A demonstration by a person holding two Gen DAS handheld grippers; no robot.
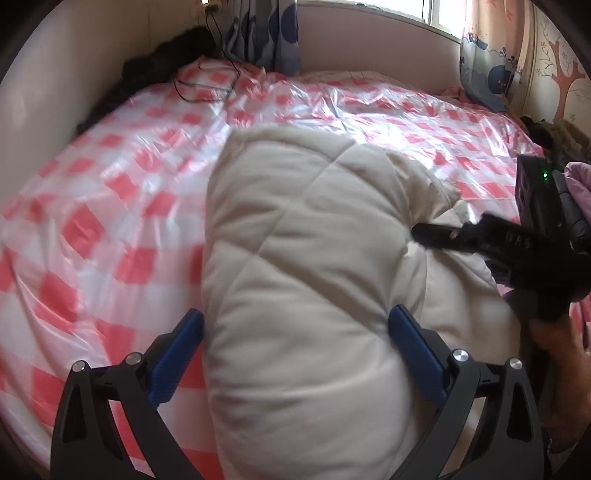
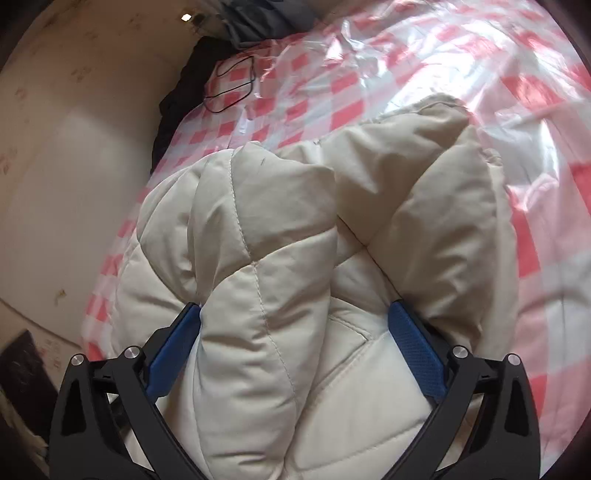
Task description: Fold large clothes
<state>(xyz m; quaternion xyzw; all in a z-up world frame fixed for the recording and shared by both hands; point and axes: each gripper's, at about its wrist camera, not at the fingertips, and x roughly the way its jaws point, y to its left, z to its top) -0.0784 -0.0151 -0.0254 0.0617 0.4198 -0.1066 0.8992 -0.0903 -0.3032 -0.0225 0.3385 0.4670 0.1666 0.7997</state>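
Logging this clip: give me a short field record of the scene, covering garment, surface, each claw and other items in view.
garment: cream quilted puffy jacket, bunched into thick folds
surface: bed with a pink and white checked cover under clear plastic
left claw: wide apart, a thick fold of the jacket between its blue pads
right claw: wide apart, jacket folds between its pads
other items: black cable on the far side of the bed; curtain by the window; dark clothing against the wall
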